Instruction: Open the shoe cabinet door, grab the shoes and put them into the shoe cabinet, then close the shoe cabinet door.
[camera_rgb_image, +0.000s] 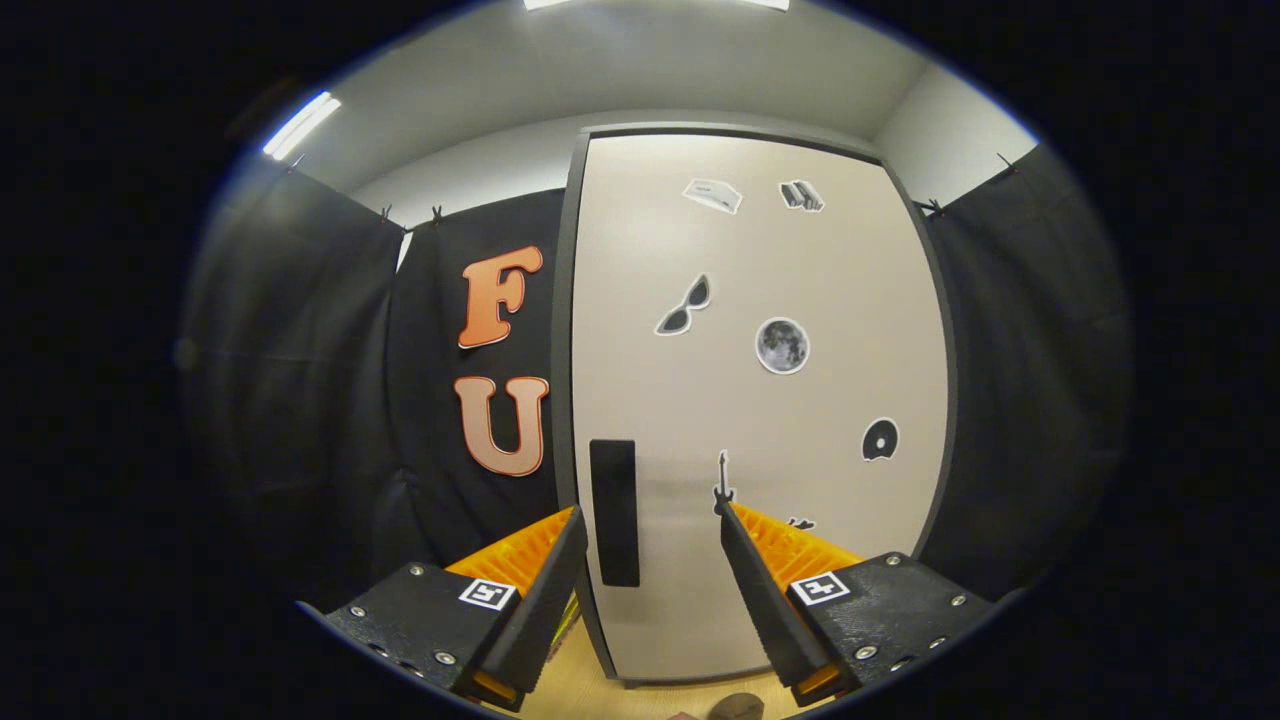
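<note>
In the gripper view, the gripper (648, 522) is holding its fingers spread wide apart, gripping nothing. Just beyond them, the shoe cabinet (563, 300) is standing with its pale door (760, 400) closed, the dark handle (614, 512) showing between the fingers.

The shoe cabinet door (750, 400) stands shut beyond the gripper (650, 525), whose fingers are spread apart with nothing between them. The door's handle (613, 512) lies at its left edge, just ahead between the fingers. Stickers (782, 346) sit on the door, right of the handle.
</note>
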